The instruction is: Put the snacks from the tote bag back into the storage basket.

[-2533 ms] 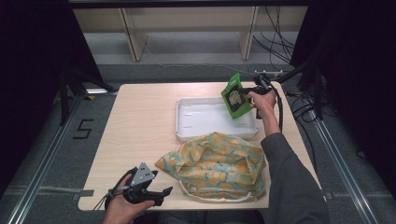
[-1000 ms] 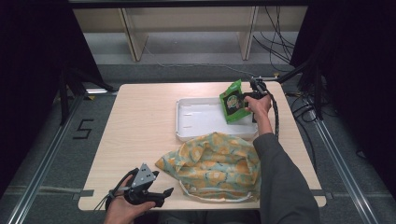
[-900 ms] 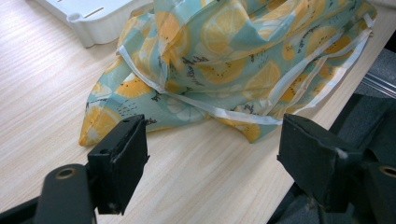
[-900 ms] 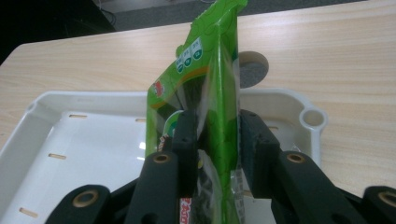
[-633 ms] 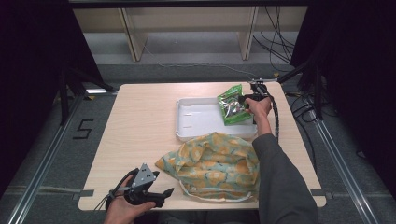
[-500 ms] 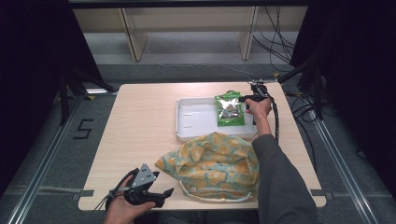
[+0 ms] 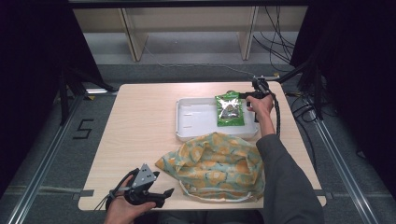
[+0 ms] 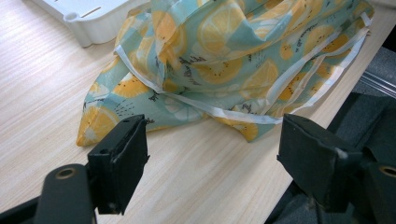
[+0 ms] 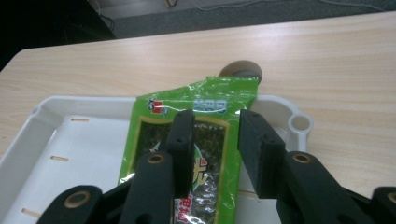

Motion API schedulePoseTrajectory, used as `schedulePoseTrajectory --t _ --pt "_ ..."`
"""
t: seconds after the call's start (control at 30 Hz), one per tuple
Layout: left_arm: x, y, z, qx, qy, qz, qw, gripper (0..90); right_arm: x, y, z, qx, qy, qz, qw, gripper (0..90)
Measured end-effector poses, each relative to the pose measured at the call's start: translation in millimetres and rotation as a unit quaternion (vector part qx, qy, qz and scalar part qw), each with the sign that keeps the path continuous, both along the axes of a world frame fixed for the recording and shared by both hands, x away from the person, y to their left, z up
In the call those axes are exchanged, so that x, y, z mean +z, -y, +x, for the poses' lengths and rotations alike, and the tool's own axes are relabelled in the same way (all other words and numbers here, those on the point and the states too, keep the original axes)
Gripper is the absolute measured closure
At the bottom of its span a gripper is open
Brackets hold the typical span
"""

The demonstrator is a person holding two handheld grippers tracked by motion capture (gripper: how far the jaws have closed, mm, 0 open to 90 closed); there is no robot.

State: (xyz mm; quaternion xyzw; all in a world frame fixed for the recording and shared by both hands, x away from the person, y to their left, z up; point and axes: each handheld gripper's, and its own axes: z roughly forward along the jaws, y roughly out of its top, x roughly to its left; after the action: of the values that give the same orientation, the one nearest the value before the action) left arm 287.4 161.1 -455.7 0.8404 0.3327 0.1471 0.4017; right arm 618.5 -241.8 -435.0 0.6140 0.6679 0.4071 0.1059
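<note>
The green packet (image 7: 229,109) lies in the white tray (image 7: 196,123), at its 3 o'clock end. The right gripper (image 7: 246,95) is at the packet's 1 o'clock corner, jaws slightly parted over it. At 6 o'clock lies a lemon-print bag (image 7: 215,165); the left gripper (image 7: 163,192), at its 8 o'clock, gapes wide.

Table (image 7: 140,135): rectangular, light wood-grain top, standing on a grey floor (image 7: 51,154). Directly on it: a white shallow tray (image 7: 196,122) toward the far right; a fabric bag (image 7: 215,165) printed with orange and lemon slices on pale teal, white-trimmed, crumpled at the near edge, just beside the tray's near rim.
</note>
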Motion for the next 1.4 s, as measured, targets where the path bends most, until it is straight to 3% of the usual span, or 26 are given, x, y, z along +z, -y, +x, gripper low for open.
schedulePoseTrajectory --t 0.07,0.13,0.2,0.27,0.3,0.33,0.37,0.43,0.47,0.5,0.53,0.57,0.6,0.7,0.77,0.8,0.87,0.97,1.0,1.1,1.13,1.2,1.27,1.33,1.37,1.4 --pt "-0.1 -0.2 0.2 0.001 0.0 0.0 1.0 23.6 1.7 4.4 0.8 0.018 0.029 -0.02 0.9992 65.5" --pt "-1.0 0.8 -0.5 0.011 -0.008 -0.01 0.9999 23.6 8.1 4.3 -4.1 0.015 0.009 -0.008 0.9998 64.7" --pt "-0.1 -1.2 0.9 0.004 0.001 0.004 1.0 23.6 11.4 4.6 -7.1 0.008 0.004 -0.011 0.9999 63.5" --pt "-0.3 -1.1 0.7 0.006 0.001 0.002 1.0 23.6 10.5 8.4 -8.3 0.022 0.027 -0.02 0.9992 62.8" --pt "-0.3 -1.2 1.0 0.004 0.002 0.003 1.0 23.6 14.1 7.0 -12.2 0.012 0.004 -0.006 0.9999 62.6" --pt "-0.6 -1.2 1.4 0.004 0.001 0.001 1.0 23.6 11.0 12.1 -9.9 0.032 0.036 -0.03 0.9984 62.3" --pt "-0.7 -1.4 1.8 0.005 0.002 0.004 1.0 23.6 12.8 10.7 -14.1 0.022 0.023 -0.022 0.9992 61.8" --pt "-1.0 -1.3 1.8 0.005 0.0 0.001 1.0 23.5 12.9 13.8 -16.9 0.034 0.025 -0.028 0.9987 60.5" --pt "-0.8 -1.3 1.8 0.006 -0.002 0.002 1.0 23.5 13.2 12.1 -20.2 0.027 0.023 -0.018 0.9992 59.3" --pt "-1.1 -0.8 1.7 0.008 -0.003 -0.002 1.0 23.5 12.3 15.5 -19.6 0.04 0.035 -0.031 0.9981 58.9" --pt "-1.7 -0.2 1.1 0.014 -0.009 -0.008 0.9998 23.5 14.4 12.8 -23.9 0.03 0.018 -0.018 0.9992 58.6" --pt "-1.8 -0.2 1.2 0.015 -0.009 -0.009 0.9998 23.5 14.2 15.4 -23.8 0.037 0.027 -0.031 0.9985 58.3" --pt "-0.5 -2.8 2.8 0.004 0.0 0.01 0.9999 23.5 13.3 16.1 -25.5 0.043 0.037 -0.036 0.9977 57.6" --pt "-0.9 -2.5 2.5 0.009 -0.002 0.001 1.0 23.5 18.4 12.7 -31.9 0.035 0.021 -0.025 0.9989 55.9" --pt "-1.1 -2.7 2.8 0.01 0.001 -0.001 0.9999 23.5 19.0 13.6 -34.0 0.048 0.041 -0.032 0.9975 54.6" --pt "-0.5 -3.6 3.4 0.011 0.002 0.008 0.9999 23.5 21.0 13.1 -36.5 0.051 0.035 -0.033 0.9975 53.9" --pt "-0.5 -3.4 3.1 0.012 0.001 0.006 0.9999 23.5 23.4 10.9 -41.7 0.051 0.035 -0.029 0.9977 52.7" --pt "-1.2 -2.3 2.1 0.017 -0.006 -0.006 0.9998 23.5 25.9 10.9 -46.1 0.077 0.053 -0.048 0.9945 50.7" --pt "-1.2 -2.4 2.1 0.018 -0.006 -0.006 0.9998 23.5 27.9 7.1 -50.6 0.074 0.049 -0.037 0.9954 50.3" --pt "-0.5 -3.7 3.0 0.013 0.0 0.001 0.9999 23.5 30.9 4.9 -57.1 0.092 0.061 -0.047 0.9928 48.9" --pt "-0.4 -3.9 3.0 0.012 0.001 0.002 0.9999 23.5 32.3 1.9 -60.8 0.086 0.053 -0.035 0.9942 48.5" --pt "-0.3 -4.0 3.0 0.012 0.001 0.002 0.9999 23.5 34.2 0.4 -66.2 0.094 0.058 -0.036 0.9932 47.1" --pt "-0.4 -4.1 3.1 0.012 0.001 0.002 0.9999 23.5 35.6 1.2 -70.9 0.114 0.074 -0.048 0.9896 46.9" --pt "-0.3 -4.2 3.1 0.012 0.001 0.002 0.9999 23.4 37.7 -2.5 -78.5 0.115 0.069 -0.045 0.99 46.5" --pt "-0.3 -4.2 3.1 0.013 0.001 0.002 0.9999 23.4 37.7 -0.8 -80.0 0.126 0.081 -0.051 0.9873 46.3" --pt "-0.3 -4.2 3.1 0.013 0.001 0.002 0.9999 23.4 37.5 -1.3 -82.4 0.127 0.086 -0.047 0.9871 46.2"
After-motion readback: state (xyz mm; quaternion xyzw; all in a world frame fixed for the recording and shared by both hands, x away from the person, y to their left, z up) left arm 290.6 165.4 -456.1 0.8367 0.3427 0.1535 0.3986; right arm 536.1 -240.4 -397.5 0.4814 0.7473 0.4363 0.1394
